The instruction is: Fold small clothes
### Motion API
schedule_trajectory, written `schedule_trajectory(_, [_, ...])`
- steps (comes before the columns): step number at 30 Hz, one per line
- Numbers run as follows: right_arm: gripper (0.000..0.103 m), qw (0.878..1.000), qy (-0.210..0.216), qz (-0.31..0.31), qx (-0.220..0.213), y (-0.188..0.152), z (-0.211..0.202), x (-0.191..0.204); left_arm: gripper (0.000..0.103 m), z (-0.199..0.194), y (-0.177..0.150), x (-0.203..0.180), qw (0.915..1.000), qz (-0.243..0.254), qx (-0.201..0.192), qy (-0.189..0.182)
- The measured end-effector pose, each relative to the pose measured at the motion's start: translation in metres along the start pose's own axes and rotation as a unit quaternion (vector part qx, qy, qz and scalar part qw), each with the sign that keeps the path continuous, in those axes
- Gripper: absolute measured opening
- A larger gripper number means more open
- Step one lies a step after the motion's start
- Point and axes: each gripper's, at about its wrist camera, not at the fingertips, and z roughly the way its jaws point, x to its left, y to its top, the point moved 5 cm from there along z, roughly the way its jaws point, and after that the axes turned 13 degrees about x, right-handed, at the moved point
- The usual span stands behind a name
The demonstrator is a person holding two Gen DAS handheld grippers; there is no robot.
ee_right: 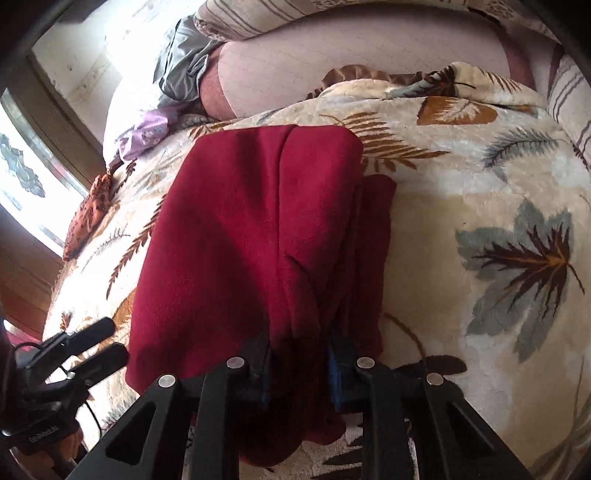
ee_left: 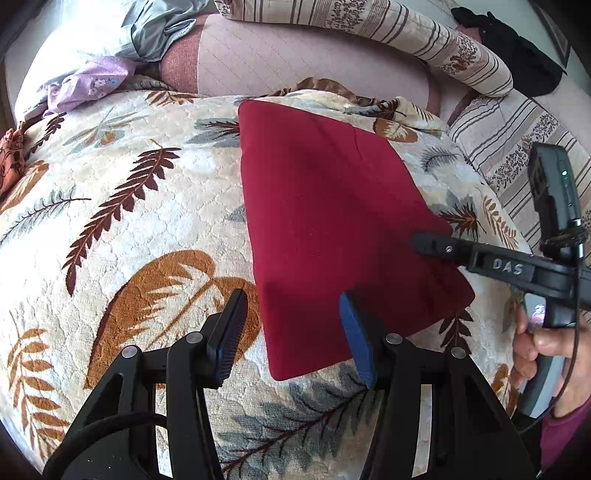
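Leaf-printed bedding (ee_left: 122, 236) fills both views, and near us the red cloth (ee_left: 332, 221) lies on it, already folded into a long rectangle. Our left gripper (ee_left: 291, 332) hangs over its near corner with fingers apart, holding nothing. Our right gripper (ee_right: 299, 358) has its fingers clamped on the near edge of the cloth, which bunches between them. We judge one more fold is in hand; next the left must grip its corner too. Farther off lie pillows (ee_left: 406, 33) and other clothes (ee_left: 88, 81).

Dark red cloth (ee_left: 332, 221); cream blanket (ee_left: 129, 229) w/ brown & grey leaf print.
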Motion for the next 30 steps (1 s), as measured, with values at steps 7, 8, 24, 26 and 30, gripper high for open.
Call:
schedule_trajectory(7, [0.043, 0.996, -0.038, -0.014, -0.080, 0.010, -0.052, 0.010, 0.052, 0.009, 0.013, 0.008, 0.9997, -0.021, -0.007, 0.012])
schedule_trajectory(8, [0.043, 0.996, -0.034, -0.031, -0.080, 0.013, -0.051, 0.018, 0.052, 0.011, 0.014, 0.009, 0.9996, -0.024, -0.006, 0.012])
schedule_trajectory(24, [0.042, 0.993, -0.097, -0.057, -0.030, 0.039, 0.014, 0.008, 0.055, 0.025, 0.021, 0.006, 0.9996, -0.018, 0.000, 0.022])
schedule_trajectory(26, [0.042, 0.994, -0.089, -0.050, -0.033, 0.033, 0.004, 0.012, 0.055, 0.024, 0.021, 0.006, 0.9996, -0.016, -0.001, 0.025])
schedule_trajectory(30, [0.042, 0.993, -0.082, -0.062, -0.053, 0.017, -0.020, 0.026, 0.055, 0.024, 0.021, 0.006, 0.9995, -0.019, -0.001, 0.026])
